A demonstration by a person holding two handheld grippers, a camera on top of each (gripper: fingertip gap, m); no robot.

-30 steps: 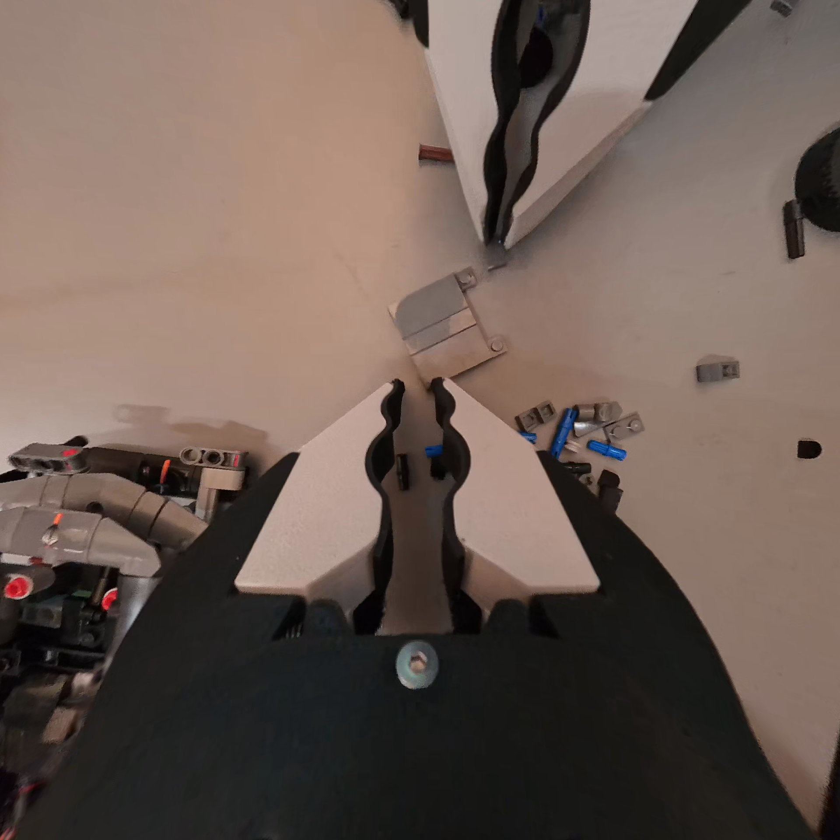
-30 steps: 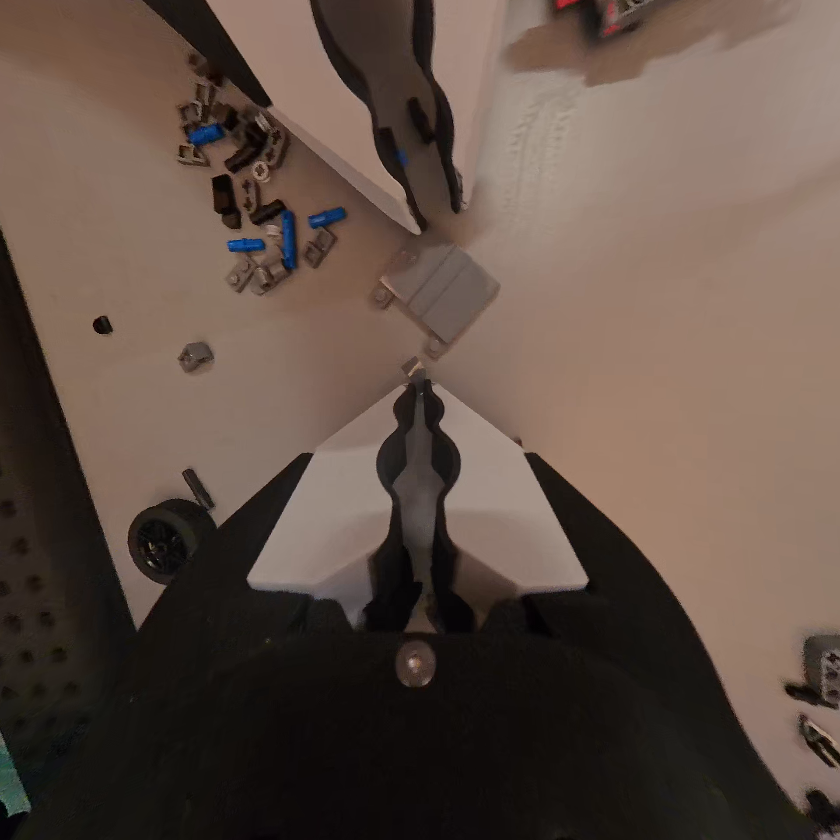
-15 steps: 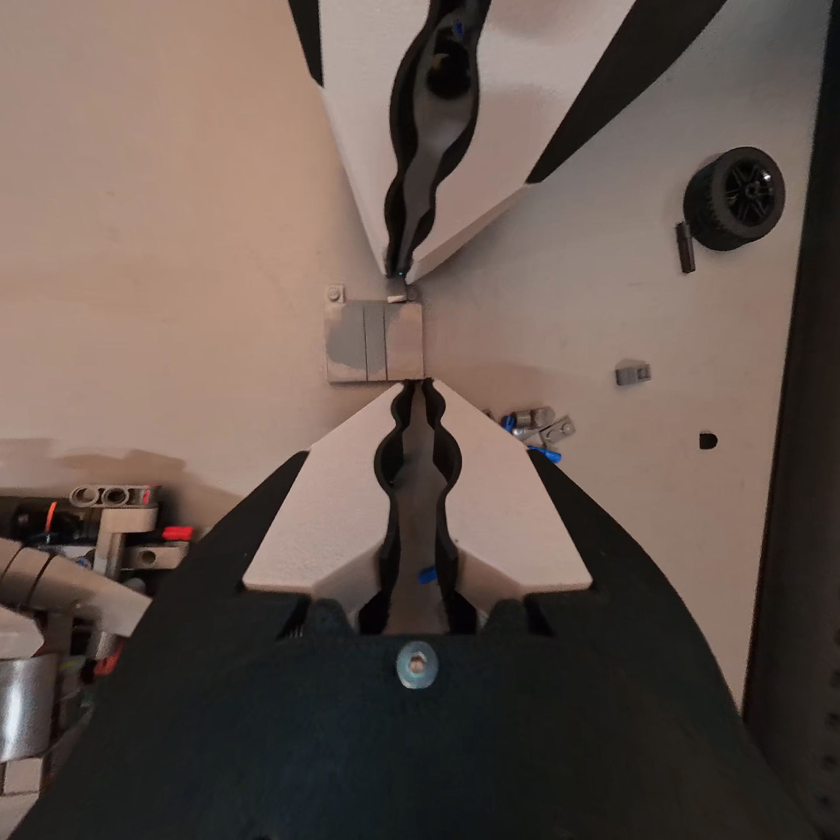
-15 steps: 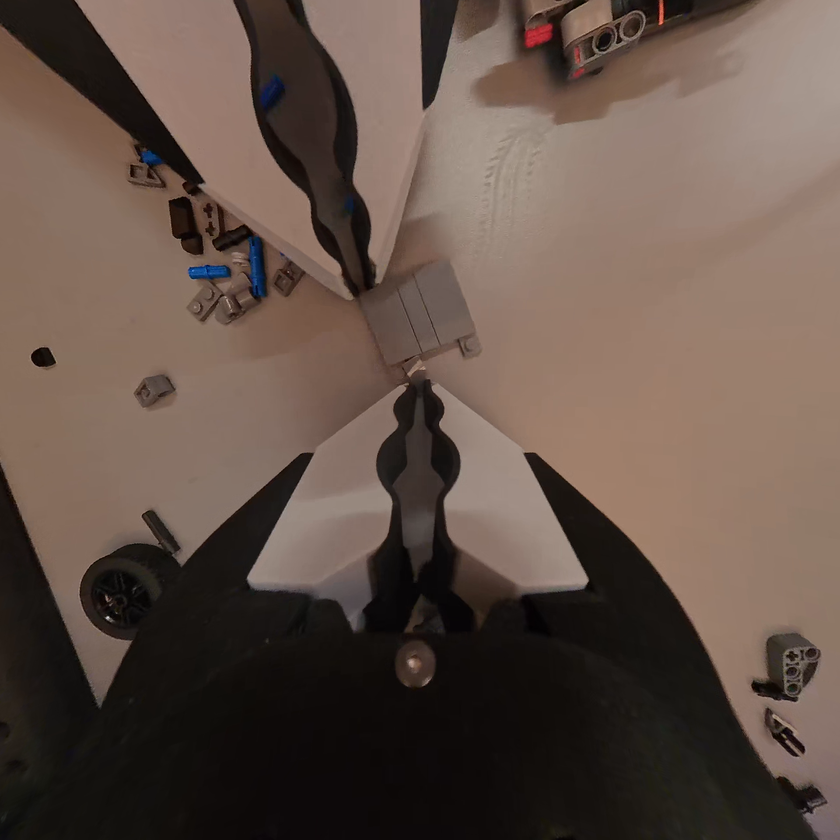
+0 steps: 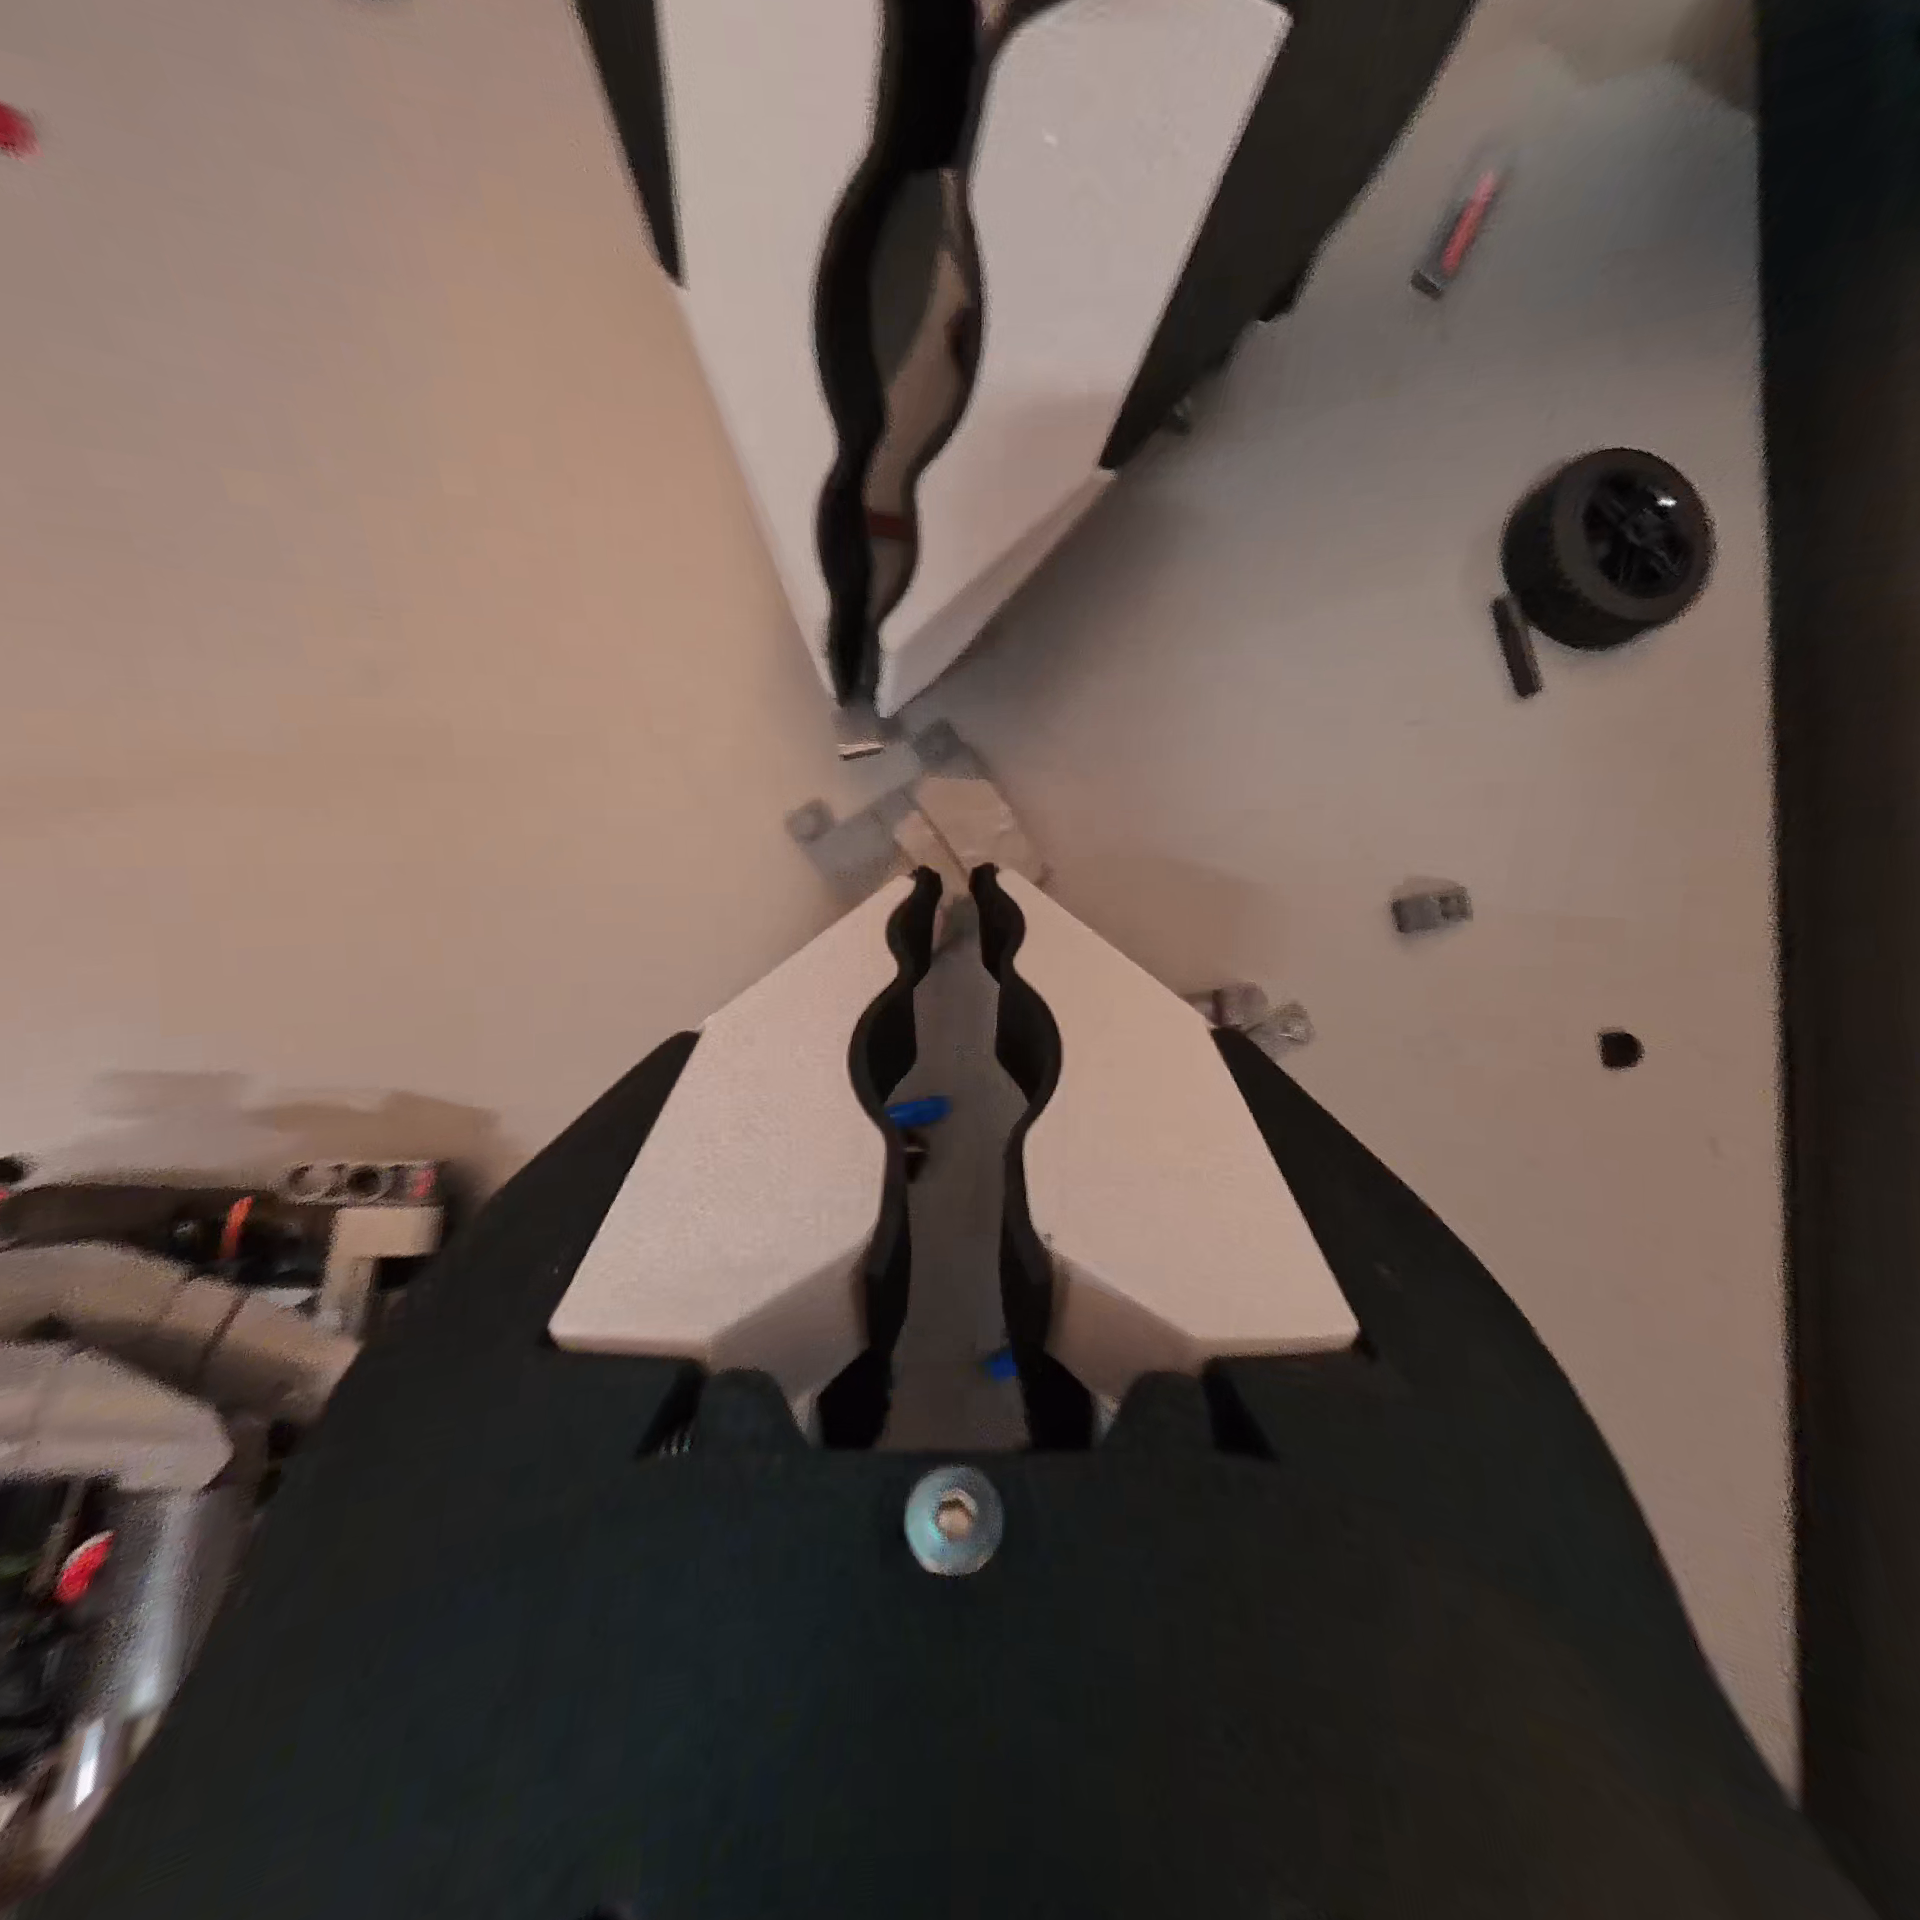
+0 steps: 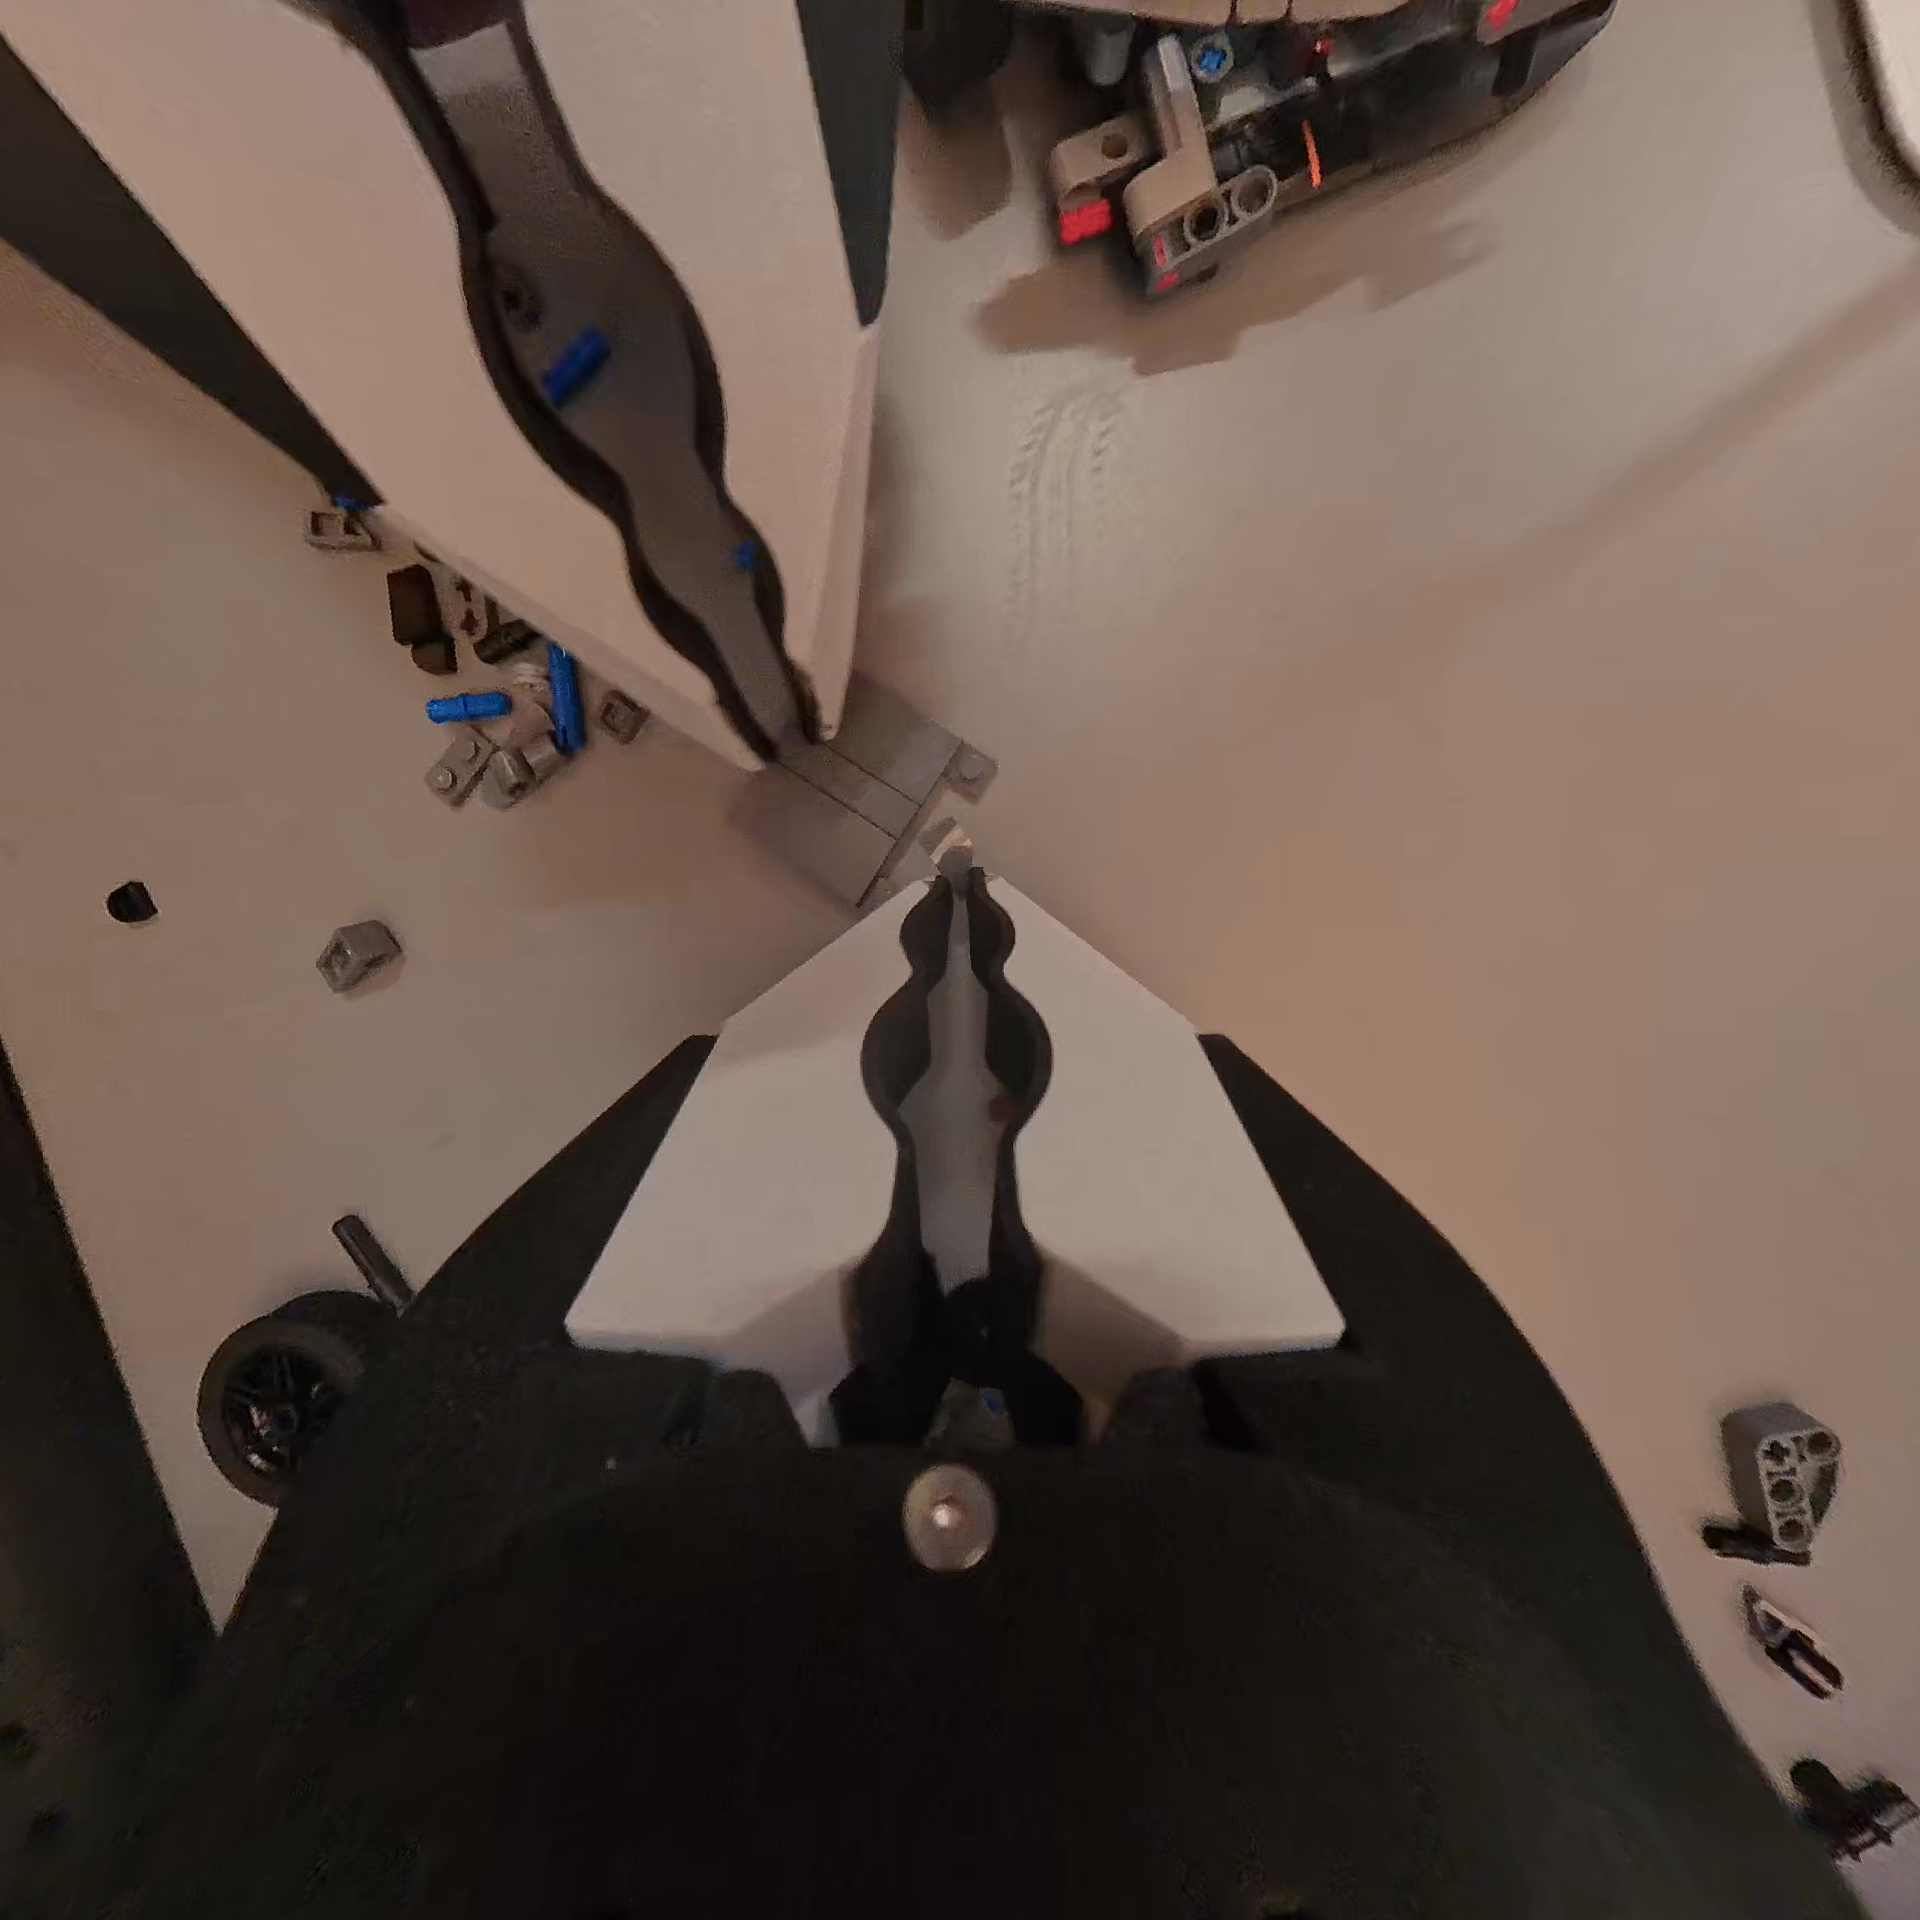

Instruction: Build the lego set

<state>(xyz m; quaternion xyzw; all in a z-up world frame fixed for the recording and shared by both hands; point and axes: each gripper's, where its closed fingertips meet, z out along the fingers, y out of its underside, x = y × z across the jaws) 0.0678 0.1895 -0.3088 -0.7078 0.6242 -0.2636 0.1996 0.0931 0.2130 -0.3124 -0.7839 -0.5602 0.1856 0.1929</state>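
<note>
Mid-desk [image 6: 1351, 727]: grey plate [image 6: 862, 800] between tools; left tool [image 5: 954, 883] slightly apart at its edge, right tool [image 6: 958, 883] clamped on small grey bit [image 6: 951, 836].

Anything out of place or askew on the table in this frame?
Nothing looks broken or spilled. The grey plate sits cornerwise between both grippers, and a wheel lies alone near the table edge, apart from the small loose parts.

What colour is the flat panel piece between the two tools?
Grey, with a small studded tab at its corner; the flat panel piece shows best in the right wrist view.
</note>
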